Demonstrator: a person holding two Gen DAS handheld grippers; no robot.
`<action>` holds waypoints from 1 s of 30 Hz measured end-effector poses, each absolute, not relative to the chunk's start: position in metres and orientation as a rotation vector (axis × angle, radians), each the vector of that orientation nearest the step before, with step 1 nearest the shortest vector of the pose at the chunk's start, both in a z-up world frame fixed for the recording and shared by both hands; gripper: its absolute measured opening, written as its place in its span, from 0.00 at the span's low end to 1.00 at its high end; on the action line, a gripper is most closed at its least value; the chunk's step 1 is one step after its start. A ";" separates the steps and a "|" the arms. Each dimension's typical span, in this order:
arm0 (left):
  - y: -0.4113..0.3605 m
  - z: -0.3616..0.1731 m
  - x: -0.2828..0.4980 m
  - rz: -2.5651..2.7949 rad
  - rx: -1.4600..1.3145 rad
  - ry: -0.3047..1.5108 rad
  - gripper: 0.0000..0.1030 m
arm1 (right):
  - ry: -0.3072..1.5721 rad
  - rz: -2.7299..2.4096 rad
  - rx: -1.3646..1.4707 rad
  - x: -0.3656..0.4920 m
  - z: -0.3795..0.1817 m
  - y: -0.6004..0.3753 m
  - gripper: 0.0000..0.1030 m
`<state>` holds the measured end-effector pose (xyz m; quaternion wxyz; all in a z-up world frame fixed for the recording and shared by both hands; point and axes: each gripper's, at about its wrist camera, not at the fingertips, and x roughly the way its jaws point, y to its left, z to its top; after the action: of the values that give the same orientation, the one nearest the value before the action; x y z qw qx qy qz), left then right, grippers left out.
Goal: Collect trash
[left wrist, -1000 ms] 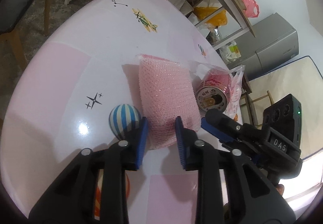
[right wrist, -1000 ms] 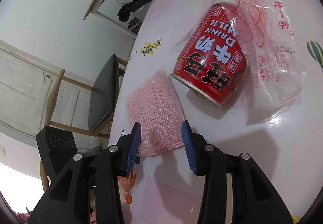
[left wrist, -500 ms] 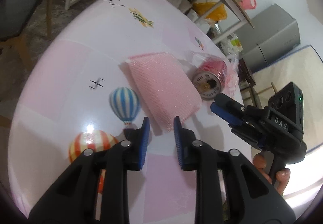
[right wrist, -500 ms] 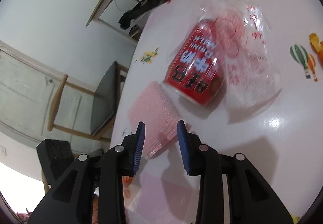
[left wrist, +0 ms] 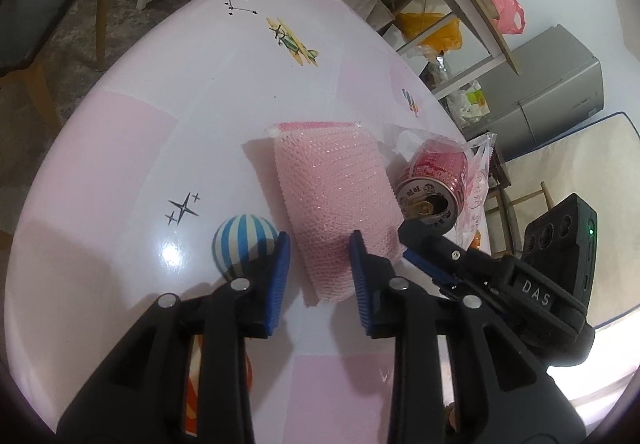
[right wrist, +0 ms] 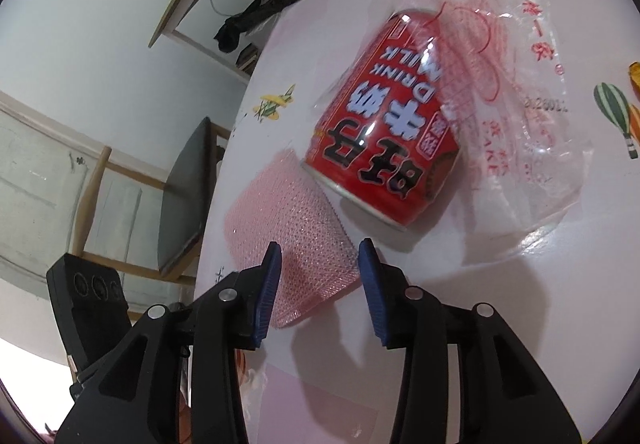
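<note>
On my bench (left wrist: 120,148), the pink bubble-wrap sheet (left wrist: 336,200) lies flat with its long axis running away from me. Beside the sheet, on its right, a red can (right wrist: 384,140) lies on its side atop a clear plastic bag (right wrist: 532,132), its opened top facing me. My left gripper (left wrist: 320,276) stands narrowly parted over the sheet's near edge, holding nothing. My right gripper (right wrist: 320,284) is opening, nothing pressed between its pads. Risk, in my judgement: the can may roll if nudged, and the thin sheet may slip from a pinch.
</note>
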<state>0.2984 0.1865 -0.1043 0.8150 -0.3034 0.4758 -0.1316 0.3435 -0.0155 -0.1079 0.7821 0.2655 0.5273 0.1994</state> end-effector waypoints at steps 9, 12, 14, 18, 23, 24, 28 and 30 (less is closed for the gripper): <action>0.184 -0.098 0.287 -0.286 -0.614 1.022 0.23 | 1.190 0.495 0.550 0.330 -0.107 -0.010 0.39; 0.180 -0.097 0.279 -0.294 -0.596 1.032 0.23 | 1.203 0.499 0.536 0.323 -0.105 -0.011 0.39; 0.178 -0.096 0.272 -0.301 -0.577 1.037 0.23 | 1.213 0.502 0.532 0.317 -0.104 -0.012 0.39; 0.171 -0.094 0.255 -0.327 -0.549 1.053 0.23 | 1.238 0.505 0.529 0.299 -0.104 -0.015 0.39; 0.162 -0.093 0.228 -0.374 -0.519 1.083 0.23 | 1.271 0.510 0.536 0.269 -0.105 -0.027 0.39; 0.158 -0.093 0.221 -0.386 -0.513 1.093 0.23 | 1.275 0.513 0.536 0.263 -0.104 -0.030 0.39; 0.146 -0.090 0.202 -0.417 -0.495 1.115 0.26 | 1.292 0.511 0.530 0.238 -0.102 -0.044 0.39; 0.138 -0.090 0.193 -0.441 -0.488 1.120 0.31 | 1.286 0.494 0.517 0.227 -0.098 -0.051 0.39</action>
<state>0.1927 0.1378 -0.0899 0.7964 -0.2274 0.5215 -0.2052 0.2267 -0.0514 -0.0980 0.7415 0.2357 0.5864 0.2252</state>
